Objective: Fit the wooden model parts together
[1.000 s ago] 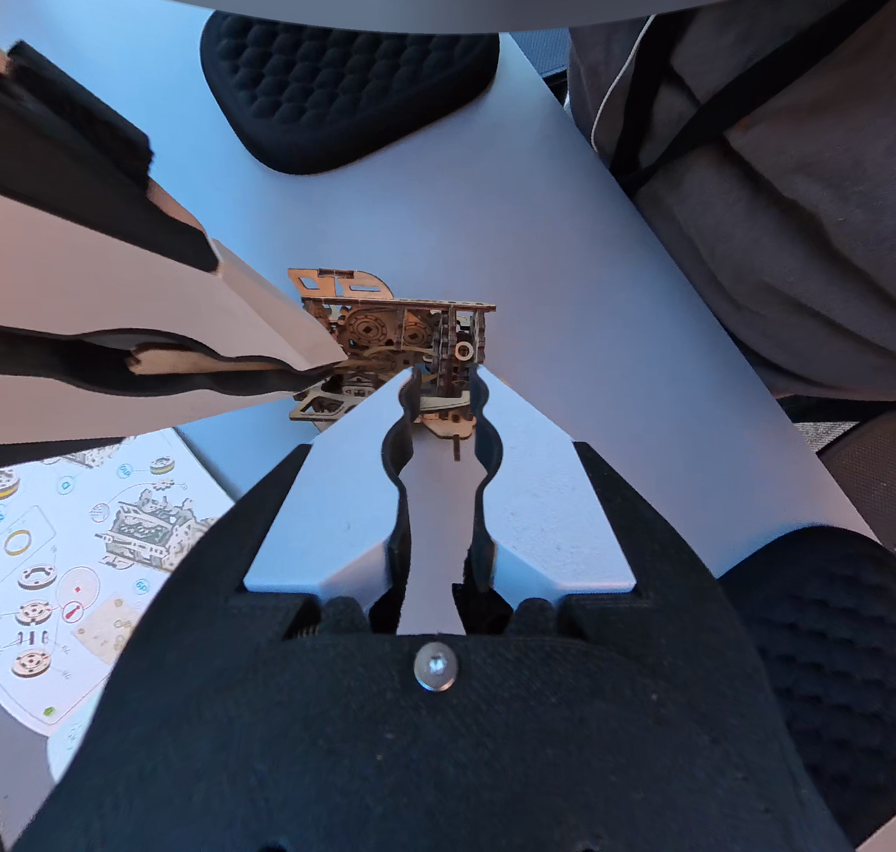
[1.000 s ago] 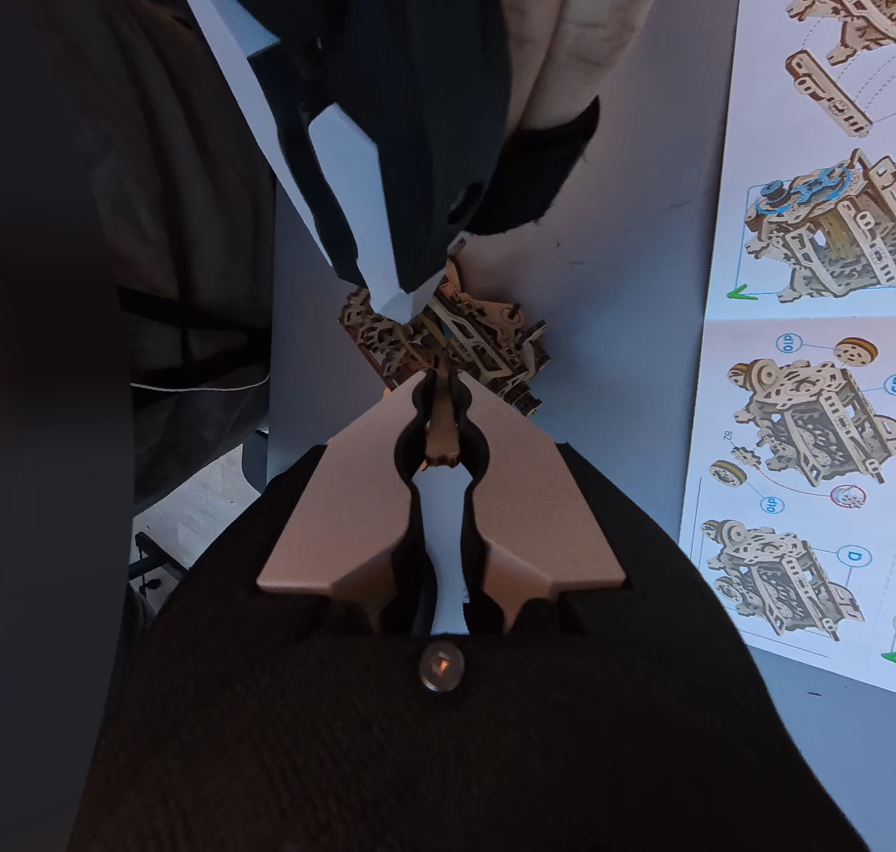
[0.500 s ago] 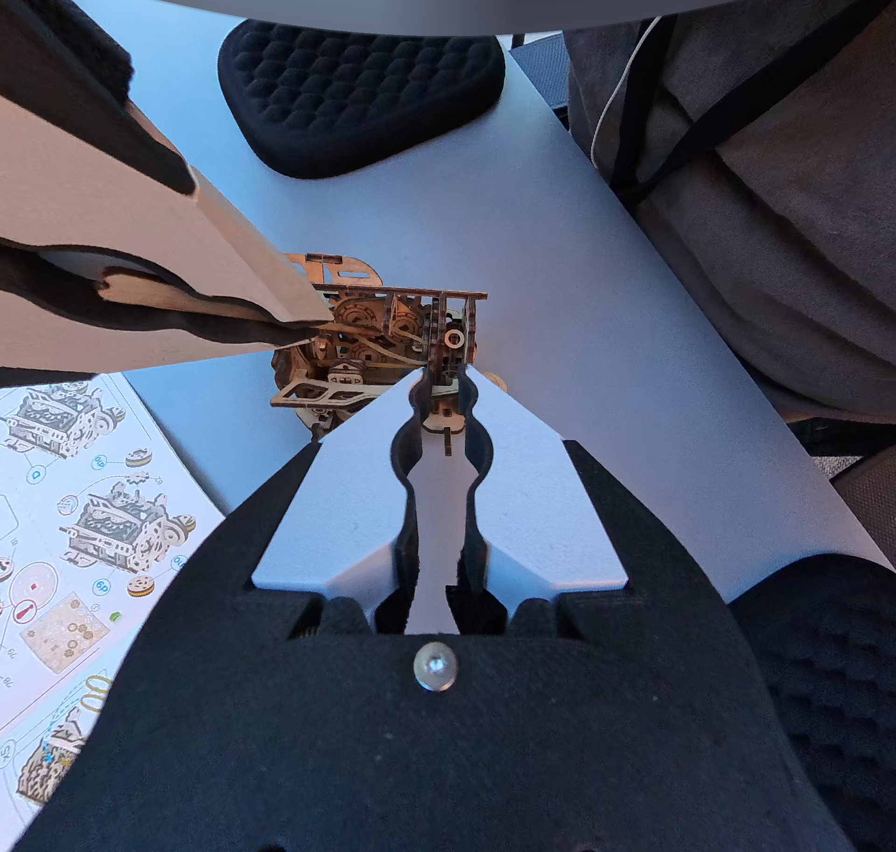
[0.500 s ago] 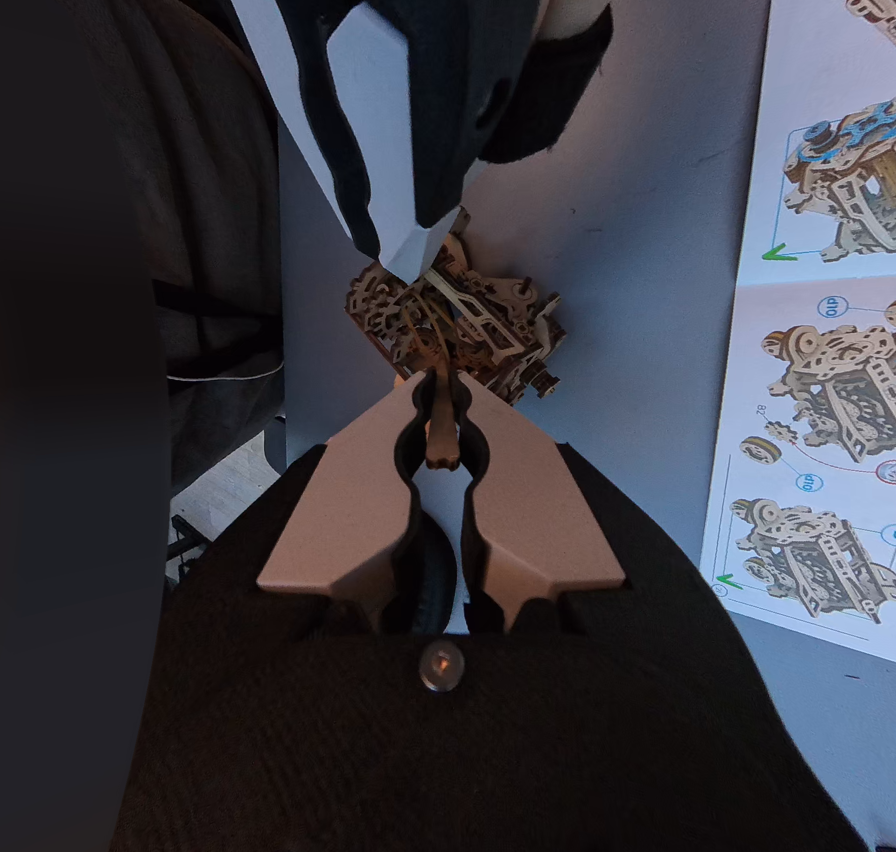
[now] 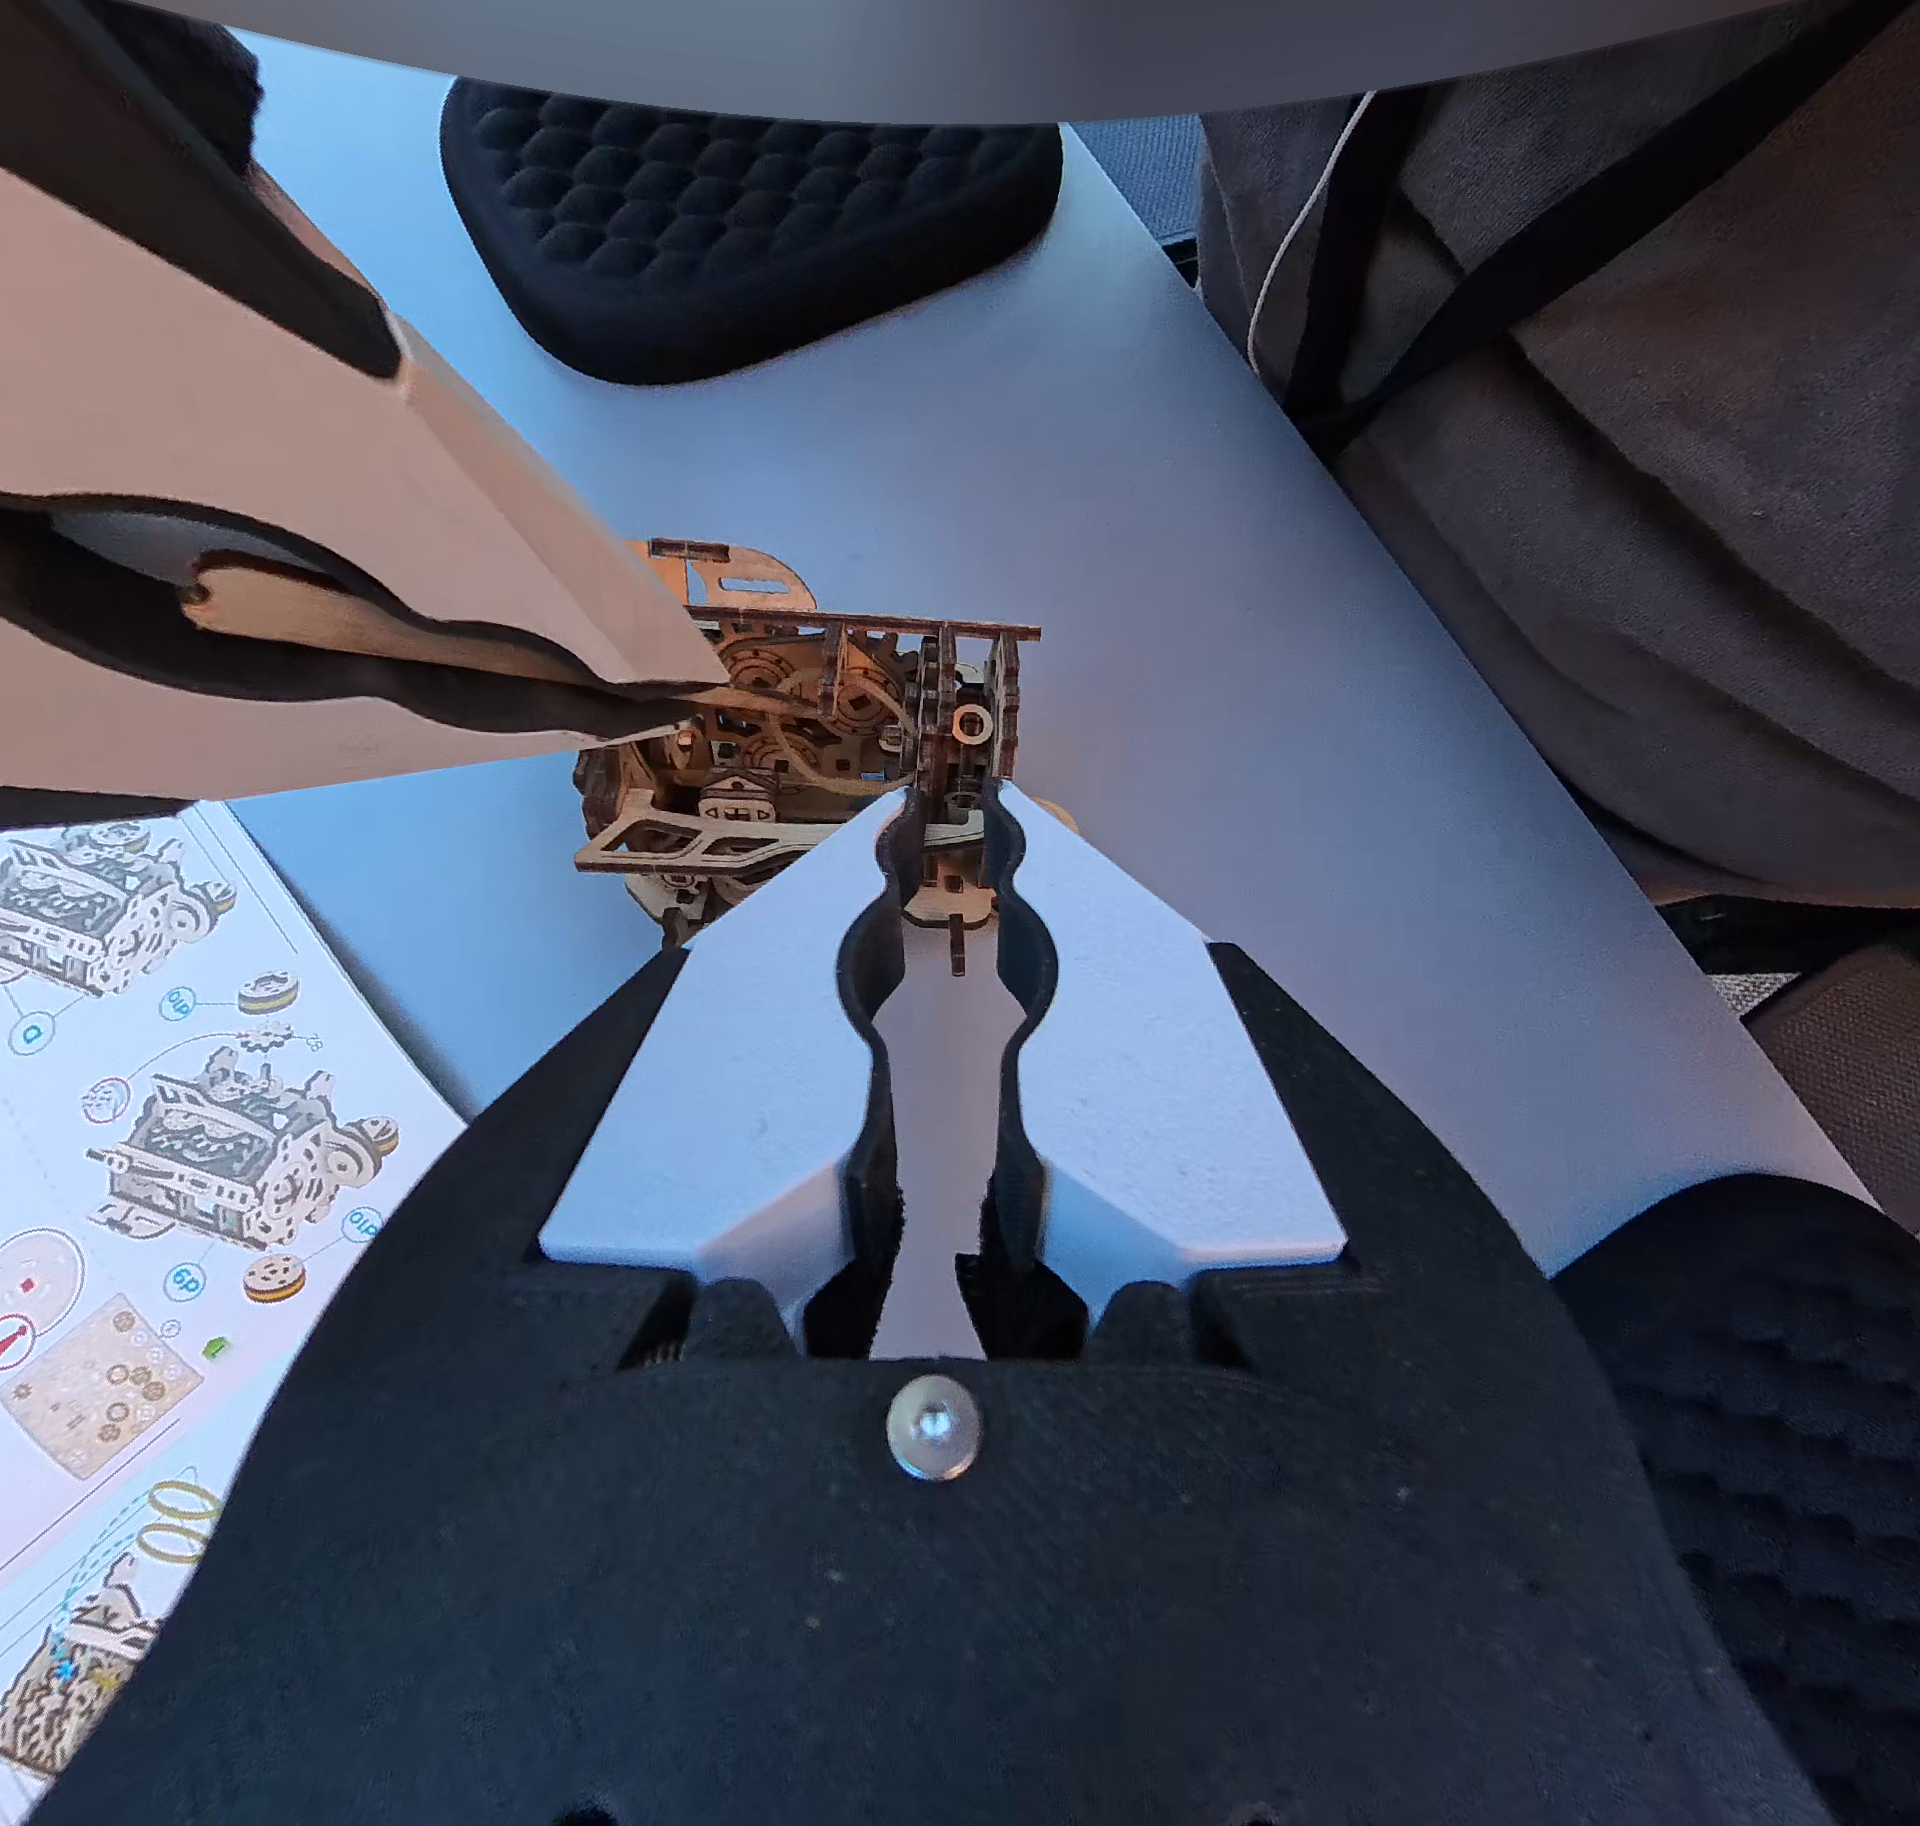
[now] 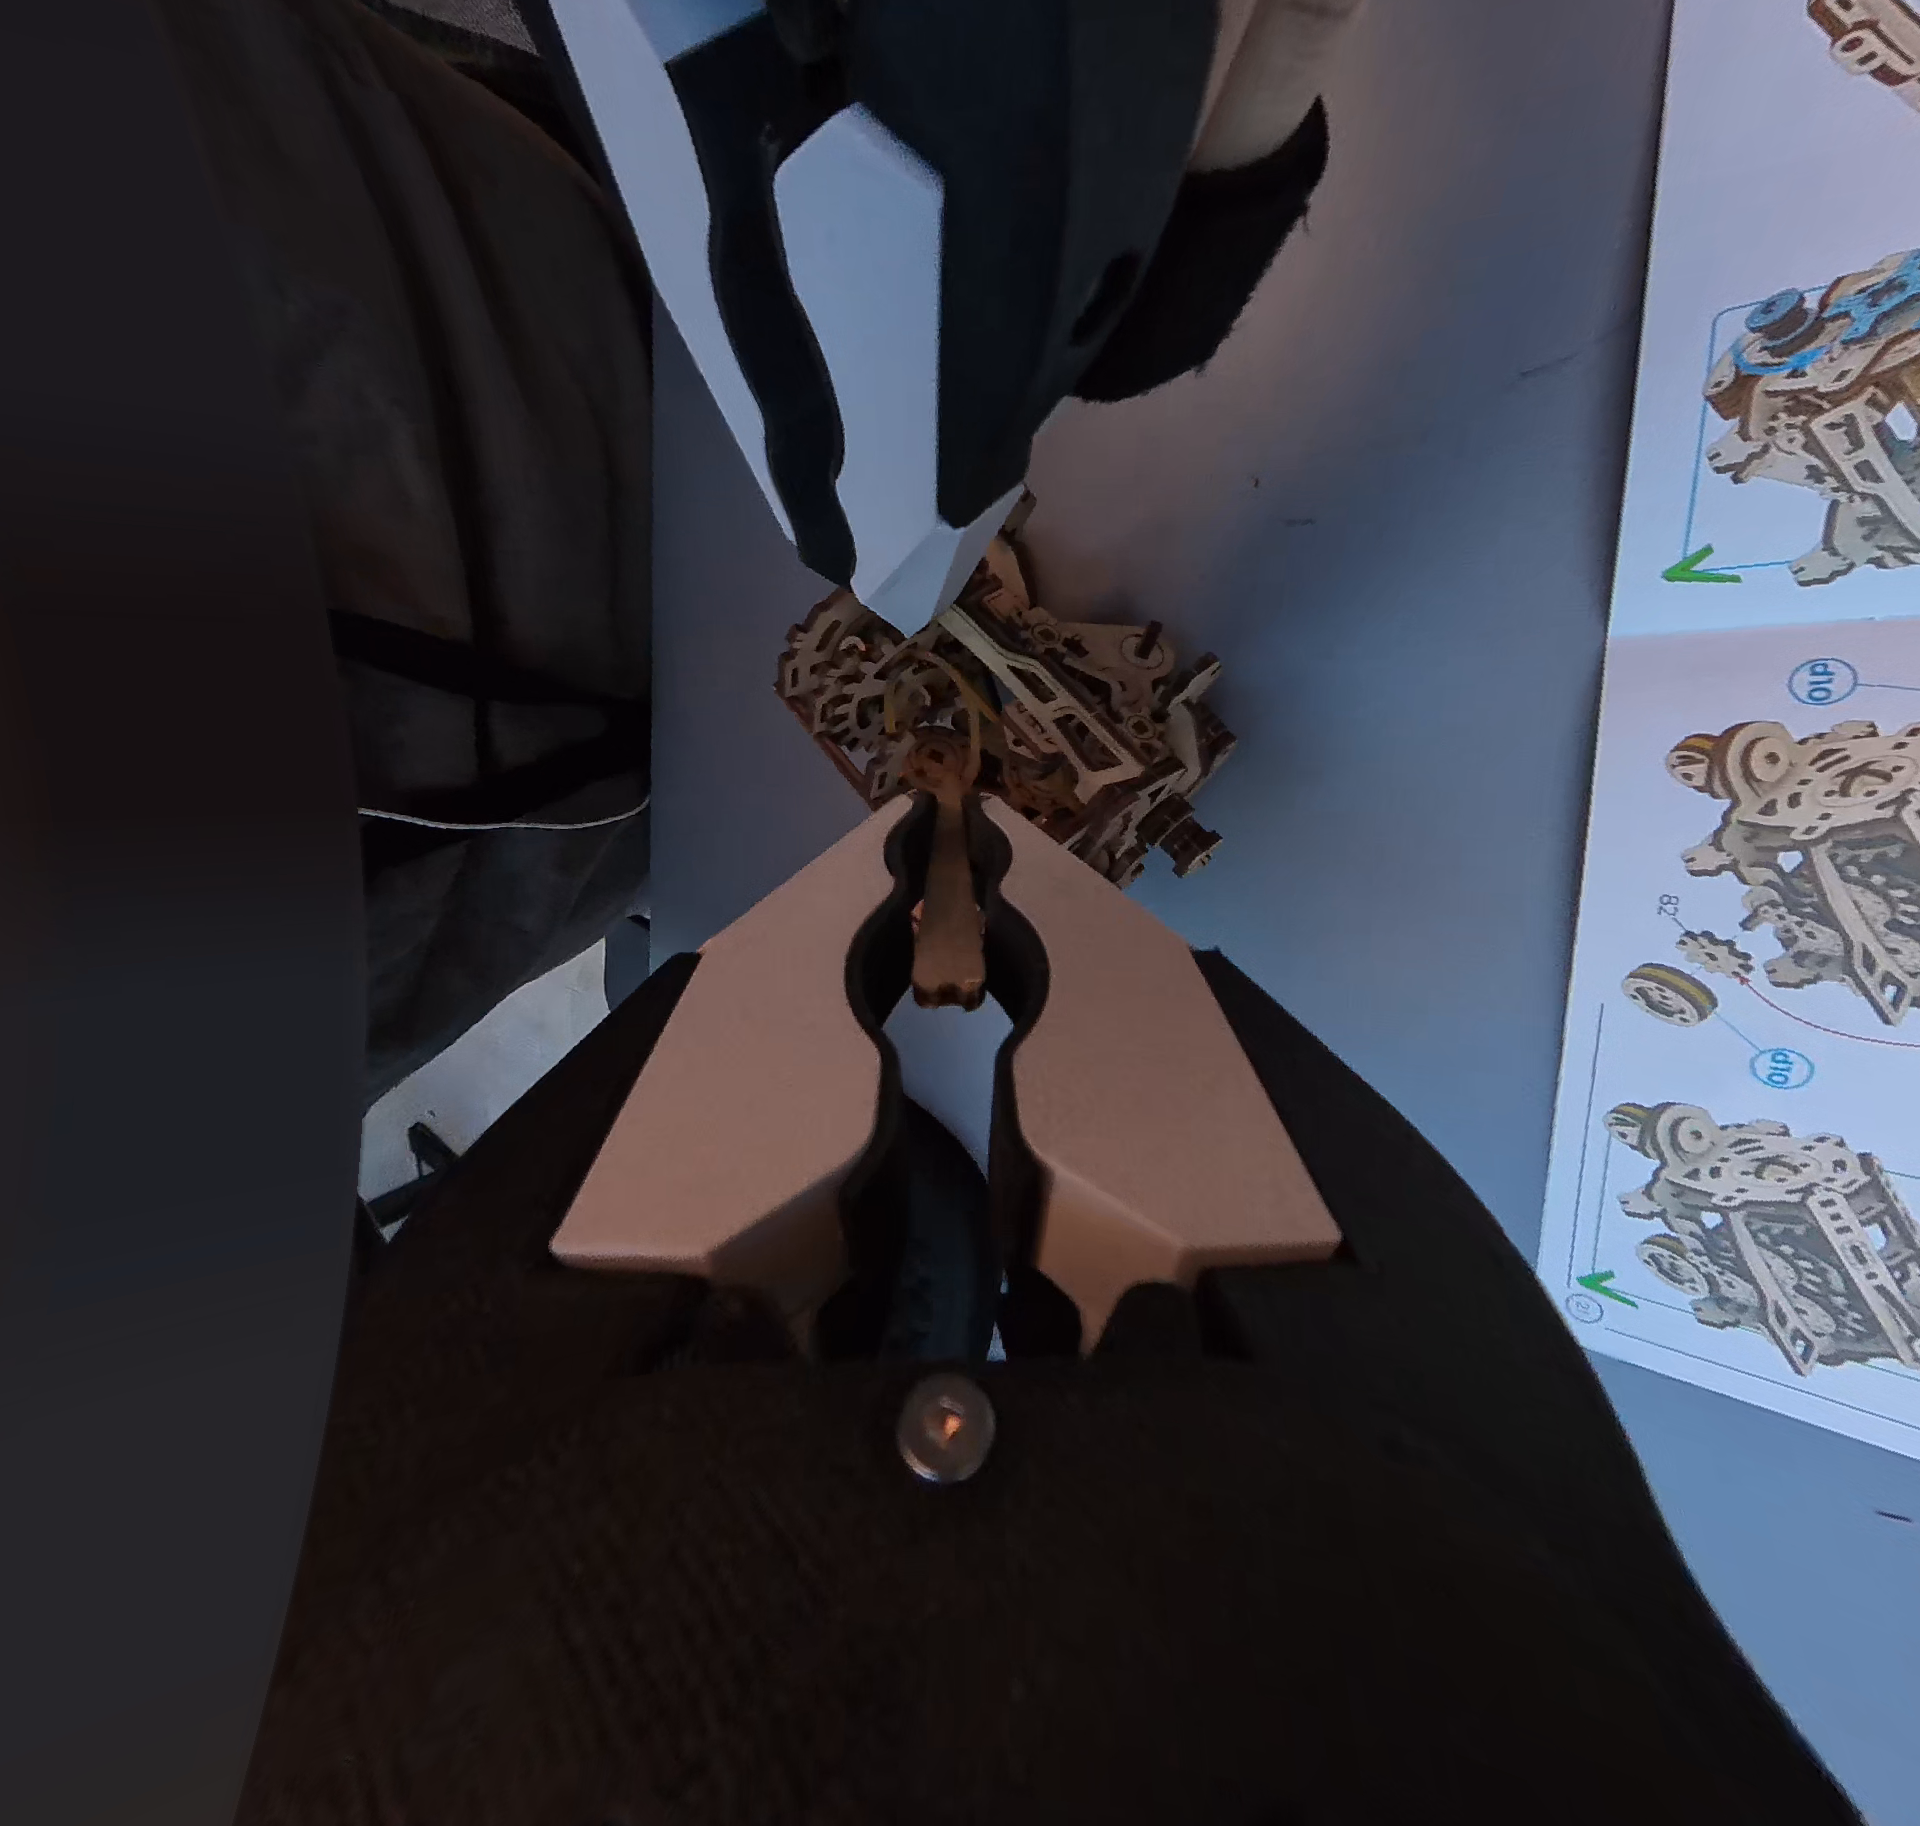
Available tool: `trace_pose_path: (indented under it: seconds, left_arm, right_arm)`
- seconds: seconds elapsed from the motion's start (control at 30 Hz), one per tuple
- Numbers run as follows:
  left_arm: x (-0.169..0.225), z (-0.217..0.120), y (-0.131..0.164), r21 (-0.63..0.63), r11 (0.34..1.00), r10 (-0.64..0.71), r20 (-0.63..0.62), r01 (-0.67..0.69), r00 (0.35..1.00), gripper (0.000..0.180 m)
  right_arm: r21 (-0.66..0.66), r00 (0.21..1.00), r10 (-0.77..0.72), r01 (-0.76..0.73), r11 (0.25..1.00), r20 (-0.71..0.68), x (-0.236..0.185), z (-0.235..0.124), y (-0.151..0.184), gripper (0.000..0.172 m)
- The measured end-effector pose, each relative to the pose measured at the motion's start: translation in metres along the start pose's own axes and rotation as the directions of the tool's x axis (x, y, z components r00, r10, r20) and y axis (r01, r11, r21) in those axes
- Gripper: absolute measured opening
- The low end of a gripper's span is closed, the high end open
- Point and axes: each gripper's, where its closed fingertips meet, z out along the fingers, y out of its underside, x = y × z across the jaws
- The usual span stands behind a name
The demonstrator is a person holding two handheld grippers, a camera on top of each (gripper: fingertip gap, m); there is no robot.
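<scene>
We hold the wooden gear model [image 5: 821, 737] above the pale table [image 5: 1195, 550], at the centre of both wrist views, with the two tools meeting on it from different sides. Our left gripper [image 5: 948, 820] is clamped on a narrow wooden lug at the model's 5 o'clock corner, both black pads pressing against it; we judge this grip is there to steady the body while a part goes in. Our right gripper [image 6: 943, 841] is closed on a thin flat wooden lever [image 6: 948, 914], whose round end reaches the model's gears at 12 o'clock, beside a pale rubber band [image 6: 971, 649]. From the left wrist view it enters from 9 o'clock, nearly level, while the left gripper points straight ahead. The instruction sheet [image 6: 1766, 841] lies on the table at 3 o'clock of the right wrist view, presumably for reference.
</scene>
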Motion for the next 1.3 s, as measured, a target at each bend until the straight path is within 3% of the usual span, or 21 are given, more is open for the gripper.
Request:
trace_pose_path:
  seconds: [0.6,1.1,1.3]
  left_arm:
    - [-0.002,0.001,0.000,-0.012,1.000,0.019,0.001,-0.019,1.000,0.003]
    - [-0.003,0.003,0.000,-0.020,0.999,0.040,0.012,-0.040,0.999,0.004]
    - [-0.004,0.003,0.000,-0.023,0.999,0.041,0.011,-0.041,0.999,0.004]
  right_arm:
    - [0.222,0.999,-0.043,0.034,0.974,0.033,-0.003,-0.006,-0.024,0.003]
    - [0.133,0.999,-0.045,0.041,0.990,0.029,-0.006,0.004,-0.012,0.004]
    - [0.161,0.998,-0.063,0.059,0.985,0.020,-0.006,0.001,-0.016,0.003]
